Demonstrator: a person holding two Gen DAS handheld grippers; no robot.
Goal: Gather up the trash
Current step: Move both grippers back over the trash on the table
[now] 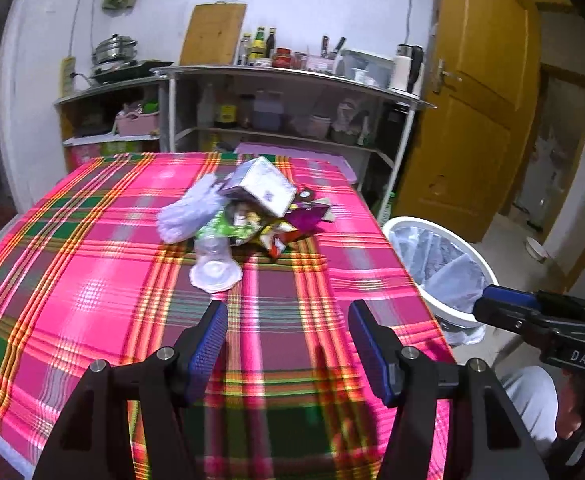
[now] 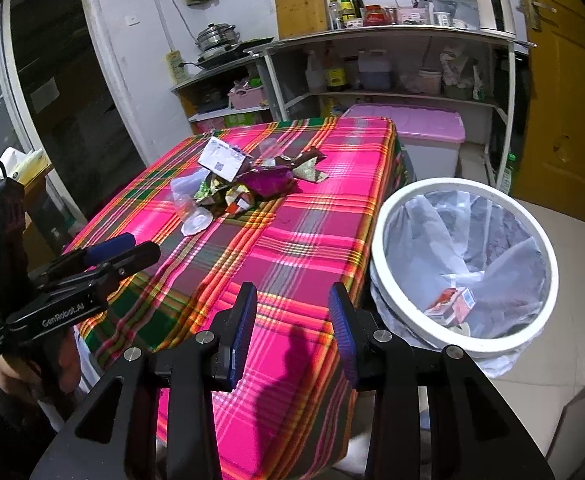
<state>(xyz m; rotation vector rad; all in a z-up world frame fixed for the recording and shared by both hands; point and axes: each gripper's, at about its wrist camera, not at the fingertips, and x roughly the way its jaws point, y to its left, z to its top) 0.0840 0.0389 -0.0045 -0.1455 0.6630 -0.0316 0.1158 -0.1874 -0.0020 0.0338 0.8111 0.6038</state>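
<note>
Pink plaid cloth (image 1: 92, 280) covers a table in a cluttered kitchen, where a trash pile (image 1: 248, 216) of wrappers, a white box (image 1: 262, 190) and a toppled clear cup (image 1: 214, 266) sits near the far middle. Left gripper (image 1: 288, 344) hovers over the near edge with its jaws spread and empty, while the right gripper (image 2: 292, 328), also parted and empty, hangs above the table's right corner. Just right of the table stands a white bin (image 2: 380, 240) with a liner, a small red carton (image 2: 452, 304) lying at its bottom.
</note>
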